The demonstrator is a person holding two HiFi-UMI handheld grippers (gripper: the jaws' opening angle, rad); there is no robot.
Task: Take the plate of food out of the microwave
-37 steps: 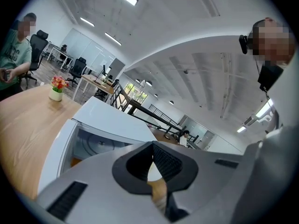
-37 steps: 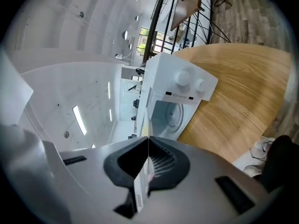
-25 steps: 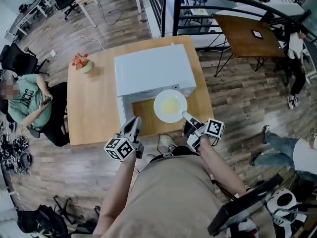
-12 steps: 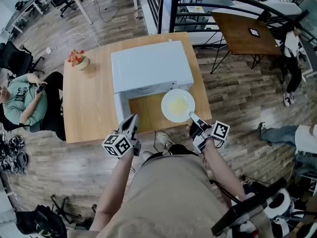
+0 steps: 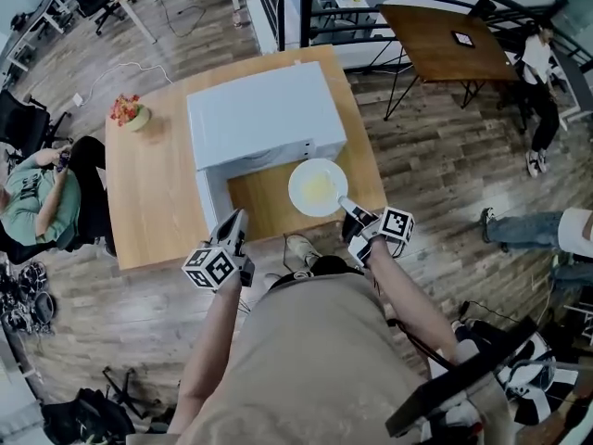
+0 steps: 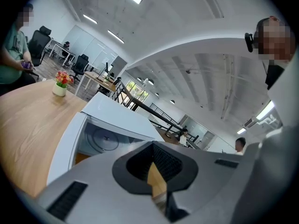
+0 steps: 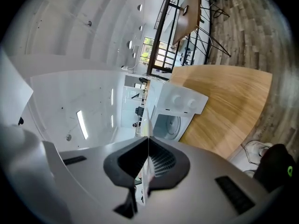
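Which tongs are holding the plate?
The right tongs, pinched shut on the rim of the white plate; the left tongs hold nothing.

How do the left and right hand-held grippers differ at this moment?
The right hand-held gripper is shut on the rim of the plate; the left hand-held gripper holds nothing, its jaws slightly apart. The right reaches over the table to the plate; the left hangs at the table's front edge, clear of the plate. Both point toward the microwave.
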